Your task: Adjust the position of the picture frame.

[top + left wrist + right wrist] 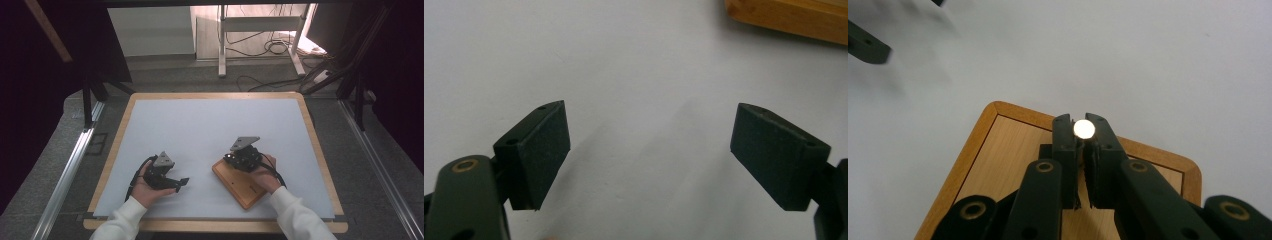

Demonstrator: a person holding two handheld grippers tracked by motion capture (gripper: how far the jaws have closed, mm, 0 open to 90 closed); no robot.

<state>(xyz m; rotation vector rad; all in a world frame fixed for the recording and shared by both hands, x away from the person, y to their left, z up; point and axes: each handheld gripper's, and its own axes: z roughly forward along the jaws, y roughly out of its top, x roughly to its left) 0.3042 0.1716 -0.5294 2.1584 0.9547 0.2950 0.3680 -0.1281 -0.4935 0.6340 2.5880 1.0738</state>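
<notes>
A flat wooden tray (pixel 239 186) with a darker rim lies on the white table top, right of centre. My right gripper (pixel 231 158) hovers over its far corner. In the right gripper view the right gripper (pixel 1084 131) is shut on a small white ball (pixel 1084 129), pinched at the very tips above the tray (pixel 998 155). My left gripper (pixel 181 183) rests low at the near left, pointing right toward the tray. Its jaws stand wide apart in the left gripper view, where the left gripper (pixel 650 137) has nothing but bare table between its pads. A tray edge (pixel 789 17) shows at the upper right there.
The white mat (pixel 210 125) covers a wood-framed table. A dark jaw of the left gripper (pixel 867 47) shows at the upper left of the right gripper view. Beyond the table's far edge are a metal stand (pixel 222 50) and floor cables (pixel 270 47).
</notes>
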